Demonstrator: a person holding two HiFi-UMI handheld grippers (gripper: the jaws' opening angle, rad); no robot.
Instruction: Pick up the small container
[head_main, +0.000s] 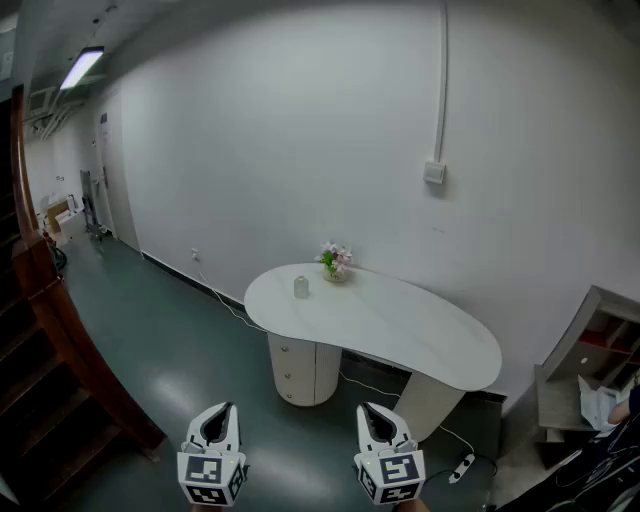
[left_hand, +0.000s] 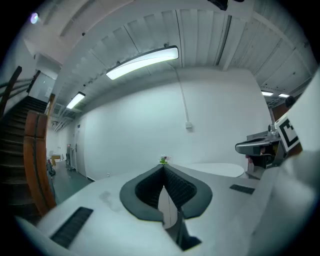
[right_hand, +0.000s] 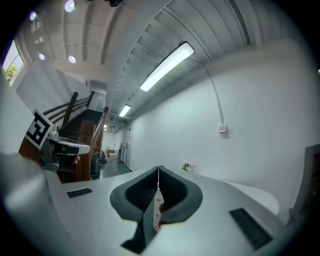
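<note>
The small container (head_main: 300, 288) is a pale little cup that stands upright near the left end of a white kidney-shaped table (head_main: 400, 335) against the wall. In the head view both grippers are low in the frame, well short of the table. My left gripper (head_main: 224, 410) and my right gripper (head_main: 369, 411) point level toward it. In the left gripper view the left gripper (left_hand: 163, 168) has its jaws pressed together with nothing in them. The right gripper (right_hand: 158, 169) is likewise shut and empty. The container is hidden behind the jaws in both gripper views.
A small pot of pink flowers (head_main: 335, 262) stands at the table's back edge, close to the container. A wooden stair rail (head_main: 60, 330) runs down the left. A shelf unit (head_main: 590, 370) stands at the right, and a power strip (head_main: 461, 467) lies on the floor beside the table's base.
</note>
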